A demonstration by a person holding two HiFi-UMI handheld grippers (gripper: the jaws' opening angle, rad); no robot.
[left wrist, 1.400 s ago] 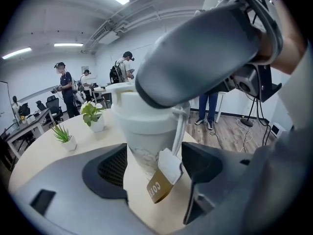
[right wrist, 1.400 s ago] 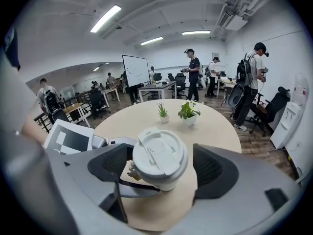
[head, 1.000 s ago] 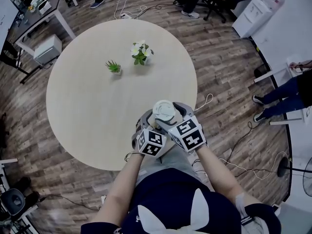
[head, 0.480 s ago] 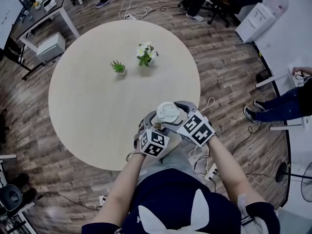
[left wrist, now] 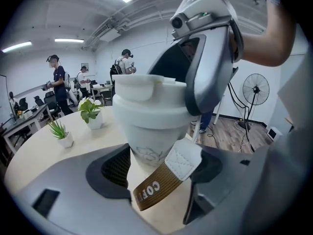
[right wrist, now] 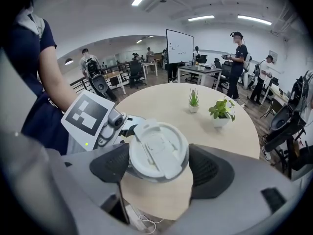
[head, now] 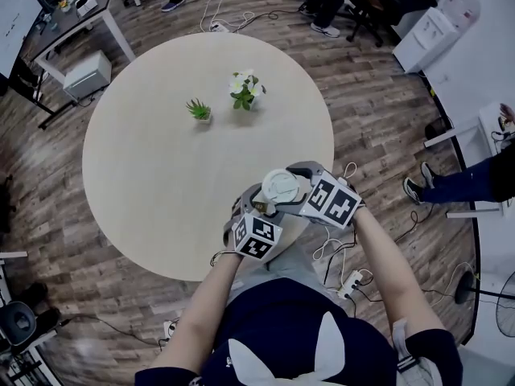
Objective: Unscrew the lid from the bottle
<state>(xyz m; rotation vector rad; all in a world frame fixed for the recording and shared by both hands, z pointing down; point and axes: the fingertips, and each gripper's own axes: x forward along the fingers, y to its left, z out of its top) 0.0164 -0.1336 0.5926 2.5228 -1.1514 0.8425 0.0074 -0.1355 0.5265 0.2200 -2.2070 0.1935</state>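
You're holding the white plastic bottle (left wrist: 146, 129) in your left gripper (left wrist: 152, 177) over the five o'clock edge of the round beige table (head: 161, 151), your right gripper (right wrist: 159, 173) clamping its white flip lid (right wrist: 159, 148), apparently still seated.

Most of the round desk (head: 145, 175) lies open, left and centre. On its far part stand a small green potted plant (head: 199, 109) and a white-flowered potted plant (head: 246, 91). At the near edge, the left gripper (head: 259, 206) and right gripper (head: 286, 190) crowd the bottle (left wrist: 146, 131) and lid (head: 278, 186).
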